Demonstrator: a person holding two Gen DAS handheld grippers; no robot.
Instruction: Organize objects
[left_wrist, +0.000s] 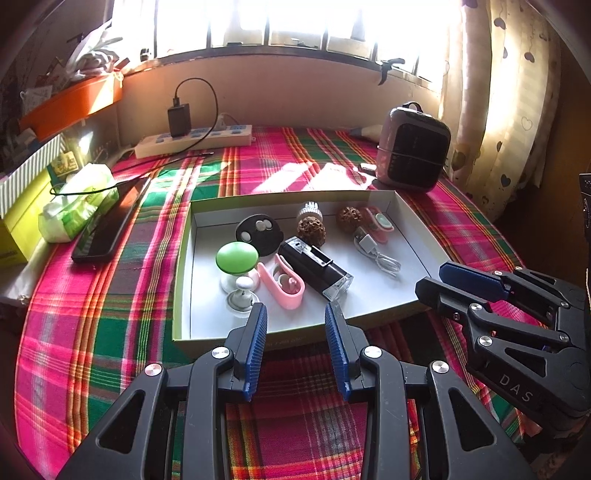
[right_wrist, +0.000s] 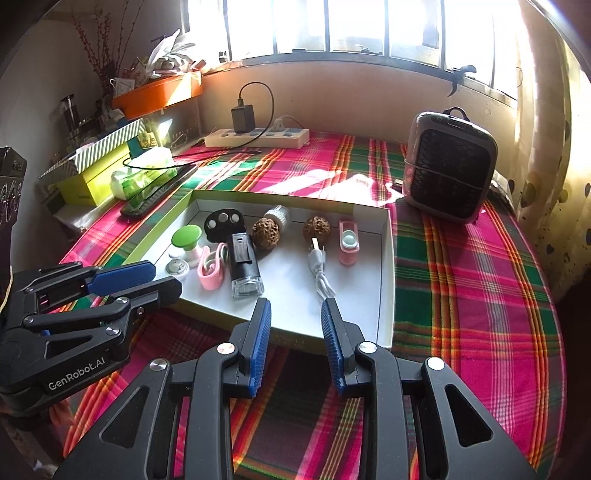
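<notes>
A shallow white box (left_wrist: 413, 229) (right_wrist: 386, 258) lies on the plaid cloth and holds small items: a green-capped bottle (left_wrist: 237, 258) (right_wrist: 186, 236), a pink clip (left_wrist: 282, 282) (right_wrist: 210, 271), a black rectangular device (left_wrist: 314, 267) (right_wrist: 243, 264), a black round case (left_wrist: 258, 230) (right_wrist: 223, 223), two brown walnuts (left_wrist: 311, 230) (right_wrist: 317, 228), a white cable (left_wrist: 376, 253) (right_wrist: 319, 269) and a pink case (left_wrist: 380, 223) (right_wrist: 349, 242). My left gripper (left_wrist: 296, 314) is open and empty at the box's near edge. My right gripper (right_wrist: 295, 308) is open and empty at the near edge too.
A small heater (left_wrist: 413, 147) (right_wrist: 450, 166) stands at the back right. A power strip with a black charger (left_wrist: 192, 138) (right_wrist: 256, 136) lies by the back wall. A black phone (left_wrist: 110, 221), tissue pack (left_wrist: 74, 206) and green boxes sit at the left.
</notes>
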